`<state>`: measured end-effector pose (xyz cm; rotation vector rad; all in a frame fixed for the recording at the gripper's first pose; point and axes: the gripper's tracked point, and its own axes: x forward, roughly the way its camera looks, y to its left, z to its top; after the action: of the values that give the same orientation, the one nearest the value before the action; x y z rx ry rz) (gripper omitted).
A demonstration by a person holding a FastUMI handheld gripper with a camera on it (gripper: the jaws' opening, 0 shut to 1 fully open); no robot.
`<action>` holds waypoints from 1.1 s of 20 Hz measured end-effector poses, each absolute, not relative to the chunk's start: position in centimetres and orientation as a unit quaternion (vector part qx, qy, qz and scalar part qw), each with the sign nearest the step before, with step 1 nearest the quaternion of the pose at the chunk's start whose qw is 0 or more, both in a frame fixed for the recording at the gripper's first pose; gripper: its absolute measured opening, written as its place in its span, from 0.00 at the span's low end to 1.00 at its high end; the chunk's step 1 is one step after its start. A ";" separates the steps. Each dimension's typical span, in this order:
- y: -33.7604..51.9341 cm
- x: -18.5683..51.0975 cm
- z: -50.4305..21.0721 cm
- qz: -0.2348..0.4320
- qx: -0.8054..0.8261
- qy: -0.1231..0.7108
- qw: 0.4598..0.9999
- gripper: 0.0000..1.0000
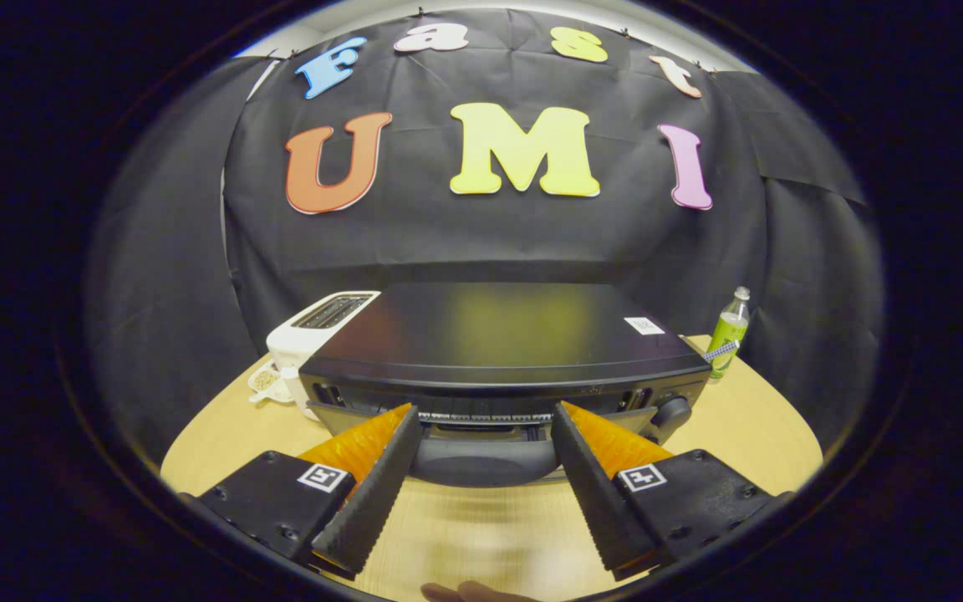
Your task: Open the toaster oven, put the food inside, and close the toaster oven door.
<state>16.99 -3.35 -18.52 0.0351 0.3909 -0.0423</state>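
- Two fingers (486,439) spread wide apart, gripping nothing atm. Gripper sits just in front of the toaster oven (502,351), tips roughly level w/ its front top edge.
- Oven itself is a black box on the wooden table (749,435), straight ahead of me. Door handle (481,460) looks like the dark curved bar low down between my fingertips. Can't tell for sure if the door's cracked open or fully closed from this angle.
- Handling guess: oven's heavy and stiff, prob won't slide when I pull. Door is hinged at the bottom imo, so it should swing down toward me. The bar is rigid, smooth-ish, maybe a bit slippery, so grab it mid-span, one finger above and one below, or just hook over the top and pull down and out.
- Control knob (672,411) on the right front corner, close to my right finger. Don't wanna bump it.
- Other stuff: white toaster (314,330) beside the oven on the left w/ a small dish (266,381) in front of it, green bottle (727,336) past the right corner. Both well clear of my path.
- Fingertip of a person's hand (469,592) peeks in at the near table edge.
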 end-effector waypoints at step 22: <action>-2.7 6.6 -31.6 -0.036 0.015 0.316 0.948 1.00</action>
<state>6.58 -2.69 -31.62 0.0297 0.6440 -0.0736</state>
